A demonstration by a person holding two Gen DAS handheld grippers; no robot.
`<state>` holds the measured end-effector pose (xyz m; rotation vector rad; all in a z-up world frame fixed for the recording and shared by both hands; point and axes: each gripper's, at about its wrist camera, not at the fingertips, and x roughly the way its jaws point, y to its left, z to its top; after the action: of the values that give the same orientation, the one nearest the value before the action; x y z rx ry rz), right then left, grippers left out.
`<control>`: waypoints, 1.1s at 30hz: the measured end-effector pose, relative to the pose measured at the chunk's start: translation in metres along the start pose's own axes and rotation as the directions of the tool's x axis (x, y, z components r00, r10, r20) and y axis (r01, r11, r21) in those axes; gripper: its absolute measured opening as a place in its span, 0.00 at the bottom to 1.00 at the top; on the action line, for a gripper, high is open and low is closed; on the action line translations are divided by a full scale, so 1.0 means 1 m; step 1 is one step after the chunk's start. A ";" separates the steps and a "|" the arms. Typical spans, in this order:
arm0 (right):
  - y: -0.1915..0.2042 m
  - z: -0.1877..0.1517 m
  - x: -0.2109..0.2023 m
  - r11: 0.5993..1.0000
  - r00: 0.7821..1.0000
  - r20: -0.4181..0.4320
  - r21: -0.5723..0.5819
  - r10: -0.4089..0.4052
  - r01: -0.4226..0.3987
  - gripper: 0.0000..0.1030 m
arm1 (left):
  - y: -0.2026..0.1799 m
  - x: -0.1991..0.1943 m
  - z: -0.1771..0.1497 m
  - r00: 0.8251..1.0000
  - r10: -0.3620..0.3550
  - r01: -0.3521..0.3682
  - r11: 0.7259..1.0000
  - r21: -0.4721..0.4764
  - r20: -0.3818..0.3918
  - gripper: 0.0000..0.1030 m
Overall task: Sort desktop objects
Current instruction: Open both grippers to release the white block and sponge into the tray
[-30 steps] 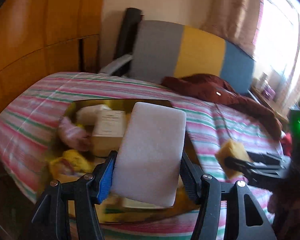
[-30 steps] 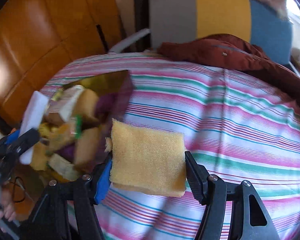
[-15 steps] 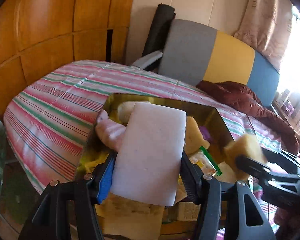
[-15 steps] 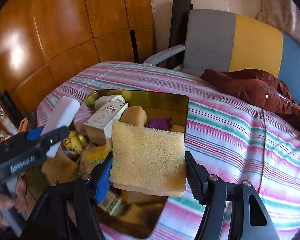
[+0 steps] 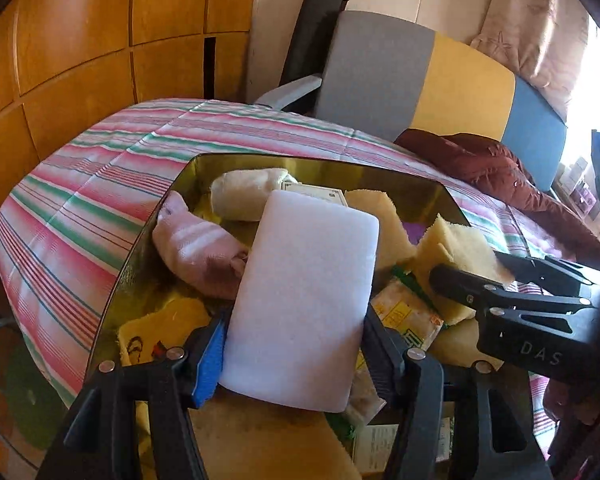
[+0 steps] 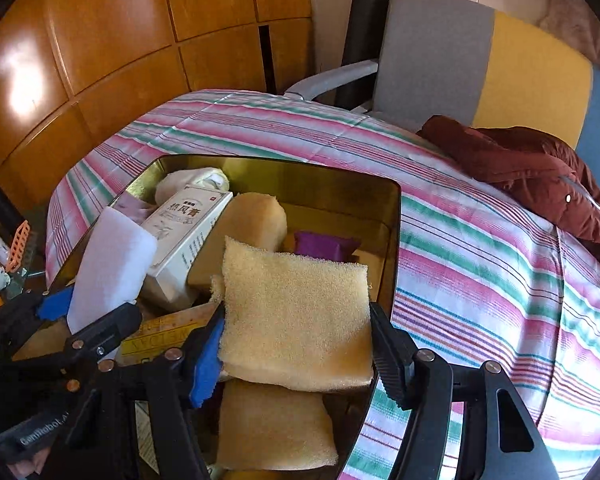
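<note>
My left gripper (image 5: 294, 332) holds a white foam sponge (image 5: 304, 300) upright over an open gold tin box (image 5: 320, 164). Its jaws are opening, though the pads still touch the sponge's sides. My right gripper (image 6: 298, 332) is shut on a yellow sponge (image 6: 296, 312), held over the near right part of the same box (image 6: 396, 240). Each view shows the other tool: the left gripper (image 6: 84, 312) with the white sponge (image 6: 108, 264), and the right gripper (image 5: 488, 268) with the yellow sponge (image 5: 456, 252). Both stand close side by side.
The box holds a pink sock (image 5: 196, 248), a rolled white cloth (image 5: 248, 196), a white carton (image 6: 184, 232), a tan sponge (image 6: 252, 216) and a purple packet (image 6: 324, 246). A striped cloth (image 6: 480, 240) covers the table. Behind lie a maroon jacket (image 6: 532, 168) and a chair (image 6: 440, 52).
Both grippers have come over the gold box with their sponges. The right one moved left from above the striped cloth. The left one has sunk closer to the box's contents.
</note>
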<state>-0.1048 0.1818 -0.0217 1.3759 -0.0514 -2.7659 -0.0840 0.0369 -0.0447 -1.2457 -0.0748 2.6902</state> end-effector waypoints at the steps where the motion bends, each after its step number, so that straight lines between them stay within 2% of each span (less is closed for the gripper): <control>1: 0.001 0.000 -0.002 1.000 1.000 0.002 -0.007 0.001 -0.001 0.65 | -0.001 0.000 0.000 1.000 0.005 -0.005 1.000 0.003 0.003 0.61; 9: 0.000 -0.004 -0.006 1.000 1.000 0.014 0.015 0.020 -0.020 0.68 | 0.000 -0.002 0.002 1.000 0.021 -0.021 1.000 -0.005 -0.006 0.63; 15: 0.001 -0.006 -0.019 0.999 0.998 0.050 0.037 0.027 -0.029 0.81 | 0.000 -0.008 0.001 0.999 0.050 -0.050 0.999 -0.007 -0.005 0.64; 24: 0.006 -0.012 -0.038 0.999 0.995 0.093 0.040 0.024 -0.027 0.81 | 0.002 -0.024 0.002 0.995 0.093 -0.093 0.996 -0.007 0.030 0.65; 27: 0.010 -0.016 -0.045 0.999 0.994 0.106 0.041 0.030 -0.034 0.81 | 0.002 -0.029 0.002 0.993 0.105 -0.105 0.994 -0.002 0.045 0.69; 33: 0.019 -0.027 -0.047 0.998 0.993 0.105 0.036 0.049 -0.053 0.81 | 0.003 -0.036 0.001 0.991 0.122 -0.123 0.992 0.002 0.061 0.69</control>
<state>-0.0541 0.1660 0.0007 1.2189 -0.1436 -2.8067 -0.0624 0.0276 -0.0174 -1.2037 0.0016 2.8308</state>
